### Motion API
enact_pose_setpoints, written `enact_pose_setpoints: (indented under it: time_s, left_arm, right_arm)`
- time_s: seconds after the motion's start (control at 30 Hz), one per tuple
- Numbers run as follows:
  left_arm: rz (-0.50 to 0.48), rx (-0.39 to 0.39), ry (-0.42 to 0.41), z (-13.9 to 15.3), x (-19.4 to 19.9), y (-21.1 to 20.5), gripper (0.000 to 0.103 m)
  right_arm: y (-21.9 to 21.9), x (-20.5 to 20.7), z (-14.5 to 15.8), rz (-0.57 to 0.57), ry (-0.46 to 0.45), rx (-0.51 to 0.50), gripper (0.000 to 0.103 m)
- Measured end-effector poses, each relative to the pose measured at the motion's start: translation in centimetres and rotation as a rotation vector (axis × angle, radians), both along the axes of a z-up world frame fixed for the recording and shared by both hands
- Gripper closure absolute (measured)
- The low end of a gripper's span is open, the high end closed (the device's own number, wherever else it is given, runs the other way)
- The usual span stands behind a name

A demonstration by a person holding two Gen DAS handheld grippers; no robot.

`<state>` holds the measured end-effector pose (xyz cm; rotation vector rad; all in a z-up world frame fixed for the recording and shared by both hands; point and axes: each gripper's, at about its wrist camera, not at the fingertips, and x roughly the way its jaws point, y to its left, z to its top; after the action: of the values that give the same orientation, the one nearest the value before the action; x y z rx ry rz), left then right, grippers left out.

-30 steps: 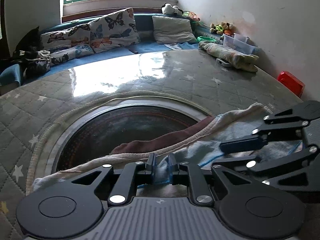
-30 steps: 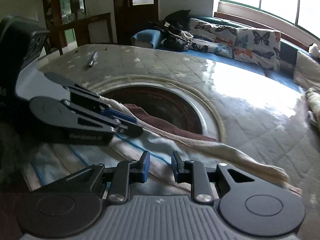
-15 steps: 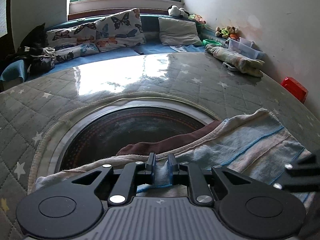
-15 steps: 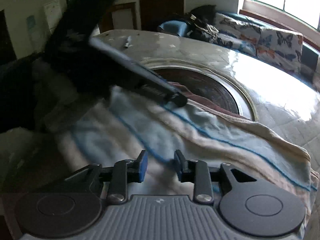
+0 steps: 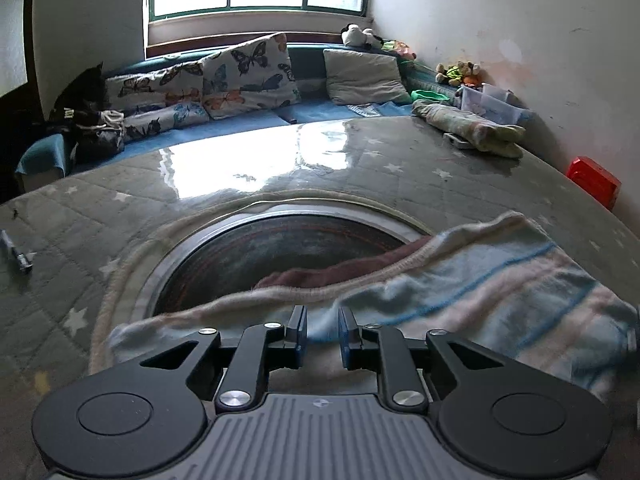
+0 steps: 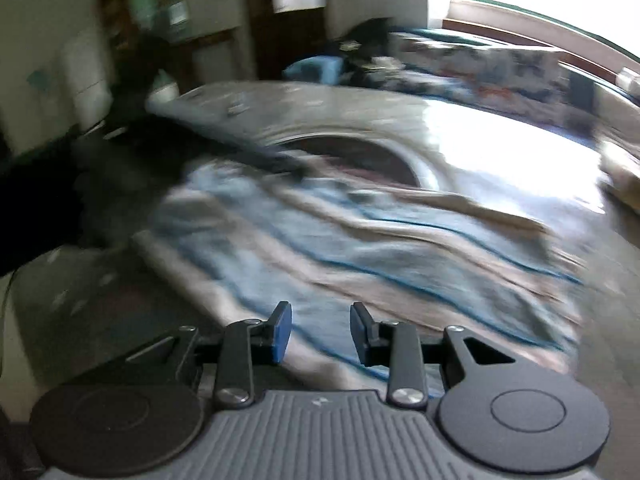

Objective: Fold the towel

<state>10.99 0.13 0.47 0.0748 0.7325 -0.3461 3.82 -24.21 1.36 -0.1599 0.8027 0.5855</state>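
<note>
A striped blue and cream towel [image 5: 500,292] lies spread on the quilted grey table [image 5: 360,168], partly over the dark round inset [image 5: 280,248]. A brown cloth edge [image 5: 352,268] shows under its far hem. My left gripper [image 5: 323,332] hovers at the towel's near edge. Its jaws are slightly apart and the cloth looks loose below them. In the blurred right wrist view, the towel [image 6: 360,248] stretches ahead. My right gripper [image 6: 320,332] is open above its near edge with nothing between its fingers. The left gripper [image 6: 280,164] is a dark blur at the towel's far side.
A rolled blanket [image 5: 472,130] and a clear box [image 5: 492,106] sit at the table's far right, with a red box [image 5: 594,182] by the wall. A pen [image 5: 16,256] lies at the left. Butterfly cushions [image 5: 248,76] line the bench behind. A dark sleeve [image 6: 40,200] fills the left.
The left jaws have widened a little around the towel edge. The right gripper has swung away to the right, out of the left view, and now looks across the spread towel.
</note>
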Motion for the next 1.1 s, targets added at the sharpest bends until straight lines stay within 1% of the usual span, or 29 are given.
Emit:
enact_pose_setpoints:
  time_s: [0.13,0.23,0.3,0.4,0.5,0.6,0.67,0.8,0.9,0.93,1.03,1.07,1.1]
  left_arm:
    - [0.006,0.026,-0.001,0.0,-2.7,1.1,0.084]
    - [0.022,0.043,-0.004,-0.2,-4.7,2.0,0.084]
    - [0.044,0.044,0.001,-0.3,-5.8,2.8,0.082]
    - [0.067,0.051,0.000,-0.3,-7.2,3.5,0.081]
    - [0.086,0.040,0.005,-0.2,-8.2,4.2,0.081]
    - [0.111,0.024,0.007,-0.2,-9.1,4.8,0.080]
    - [0.126,0.013,0.011,-0.2,-9.4,5.2,0.080]
    - [0.152,0.001,0.018,-0.3,-9.8,5.9,0.079]
    - [0.171,-0.010,0.022,-0.2,-10.1,6.4,0.079]
    - [0.178,-0.012,0.020,-0.1,-10.3,6.5,0.078]
    - [0.219,-0.026,0.015,0.2,-11.2,7.1,0.068]
    - [0.239,-0.032,0.016,0.3,-11.6,7.3,0.062]
    - [0.255,-0.036,0.020,0.2,-12.0,7.5,0.060]
  right_arm:
    - [-4.4,0.3,-0.5,-0.168,0.002,-0.002,0.071]
    - [-7.0,0.2,-1.2,-0.246,0.036,-0.011,0.071]
    - [-8.0,0.3,-1.0,-0.258,0.055,0.019,0.071]
    - [-7.9,1.1,0.0,-0.246,0.011,0.010,0.071]
    - [-6.9,3.3,0.9,-0.230,-0.033,0.023,0.071]
    - [-5.9,6.3,1.1,-0.230,-0.045,0.035,0.071]
    - [-5.0,8.7,0.5,-0.236,-0.045,0.026,0.071]
    - [-4.4,12.4,-1.2,-0.271,-0.010,0.003,0.072]
    - [-4.5,13.7,-2.3,-0.304,-0.002,0.005,0.072]
    - [-4.4,13.6,-2.1,-0.304,-0.006,-0.002,0.072]
    - [-3.6,12.8,-1.3,-0.291,-0.023,-0.023,0.070]
    - [-3.3,12.3,-0.9,-0.272,-0.025,-0.022,0.067]
    - [-3.0,11.8,-0.6,-0.252,-0.027,-0.019,0.064]
